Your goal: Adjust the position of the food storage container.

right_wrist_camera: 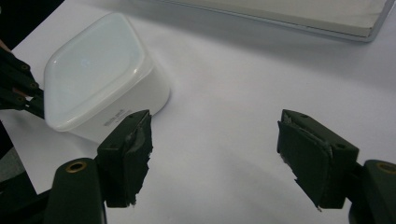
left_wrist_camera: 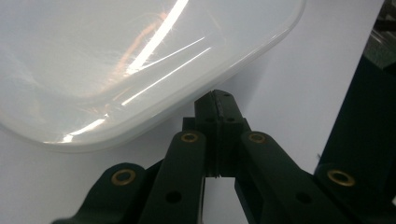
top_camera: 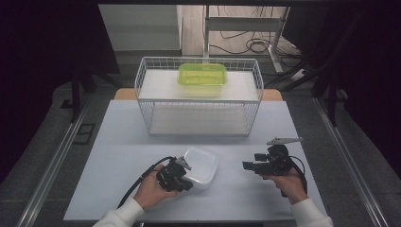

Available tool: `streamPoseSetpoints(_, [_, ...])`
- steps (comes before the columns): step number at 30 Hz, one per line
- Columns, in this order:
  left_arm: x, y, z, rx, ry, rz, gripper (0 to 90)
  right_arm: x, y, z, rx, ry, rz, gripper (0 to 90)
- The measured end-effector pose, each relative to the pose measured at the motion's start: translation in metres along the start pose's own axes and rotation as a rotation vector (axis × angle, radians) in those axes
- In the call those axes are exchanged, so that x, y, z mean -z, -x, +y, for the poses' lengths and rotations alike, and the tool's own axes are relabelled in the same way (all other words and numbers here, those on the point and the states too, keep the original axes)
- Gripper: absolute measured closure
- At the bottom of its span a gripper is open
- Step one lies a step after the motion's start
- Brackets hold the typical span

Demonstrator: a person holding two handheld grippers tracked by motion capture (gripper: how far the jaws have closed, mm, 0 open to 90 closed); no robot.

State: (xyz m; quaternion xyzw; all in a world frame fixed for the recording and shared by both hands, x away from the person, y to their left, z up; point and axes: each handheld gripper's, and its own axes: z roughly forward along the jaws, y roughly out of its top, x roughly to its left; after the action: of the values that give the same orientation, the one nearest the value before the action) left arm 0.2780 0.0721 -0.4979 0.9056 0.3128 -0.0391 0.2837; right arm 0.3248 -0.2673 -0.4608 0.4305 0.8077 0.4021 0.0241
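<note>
A white square container [top_camera: 202,163] with a glossy white lid [left_wrist_camera: 116,60] sits on the table's near middle. My left gripper [top_camera: 190,179] is at its near left corner. In the left gripper view its jaws are shut, pads pressed together, and the gripper's tip [left_wrist_camera: 216,95] rests right at the lid's rim with nothing between the jaws. My right gripper [top_camera: 247,165] hovers to the right of the container and points at it. Its jaws stand wide open and empty [right_wrist_camera: 217,126], with the container [right_wrist_camera: 100,81] beyond the left jaw.
A white wire basket rack [top_camera: 198,97] stands at the back middle of the table [top_camera: 283,189]. On its upper shelf sits a green translucent lidded box [top_camera: 202,75]. The rack's lower tray edge [right_wrist_camera: 327,21] is ahead of my right gripper.
</note>
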Motion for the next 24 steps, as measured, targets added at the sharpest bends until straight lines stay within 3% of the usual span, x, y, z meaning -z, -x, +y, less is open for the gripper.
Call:
streamPoseSetpoints(14, [-0.02, 0.007, 0.024, 0.029, 0.024, 0.032, 90.0, 0.001, 0.001, 0.0, -0.004, 0.001, 0.0, 26.4])
streamPoseSetpoints(19, [-0.025, 0.009, 0.028, 0.027, 0.019, 0.042, 90.0, 0.001, 0.001, 0.0, -0.006, -0.002, -0.001, 26.4])
streamPoseSetpoints(24, [-0.028, 0.01, 0.03, 0.053, 0.032, 0.049, 89.9, 0.001, 0.002, 0.0, -0.006, -0.003, -0.002, 26.4])
